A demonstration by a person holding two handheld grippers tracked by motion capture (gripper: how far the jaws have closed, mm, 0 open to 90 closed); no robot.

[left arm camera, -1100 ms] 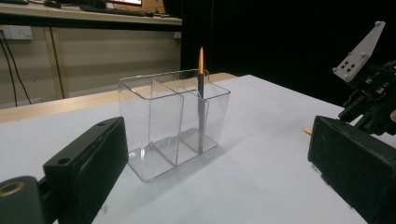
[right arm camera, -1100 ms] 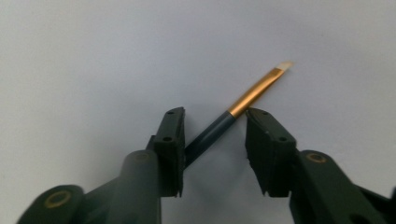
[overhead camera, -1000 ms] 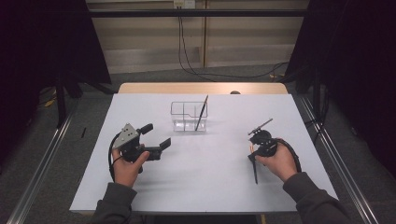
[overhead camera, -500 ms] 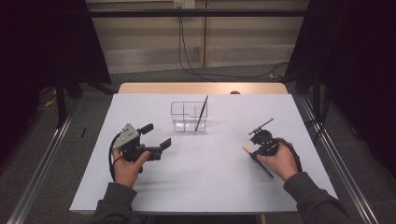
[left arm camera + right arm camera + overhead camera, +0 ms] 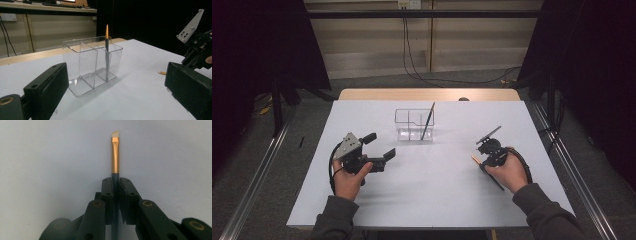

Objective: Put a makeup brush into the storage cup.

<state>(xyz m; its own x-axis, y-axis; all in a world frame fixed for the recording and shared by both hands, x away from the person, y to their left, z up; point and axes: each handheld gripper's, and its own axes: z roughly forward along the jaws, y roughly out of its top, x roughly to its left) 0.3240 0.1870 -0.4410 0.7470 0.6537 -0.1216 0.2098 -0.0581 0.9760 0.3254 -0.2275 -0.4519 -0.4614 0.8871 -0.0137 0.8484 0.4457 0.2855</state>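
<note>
While no readable writing is showing anywhere, the right gripper (image 5: 115,186) is clenching a brush (image 5: 115,155) at the white table's (image 5: 437,200) right side. Left gripper (image 5: 371,146) is resting released, facing the clear holder (image 5: 92,63); dark curtains are flanking the room.

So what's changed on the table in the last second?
The right gripper has just closed on the brush lying on the table, and the brush has swung round a little. The left gripper stays open and still, and the clear holder keeps its one upright brush.
</note>
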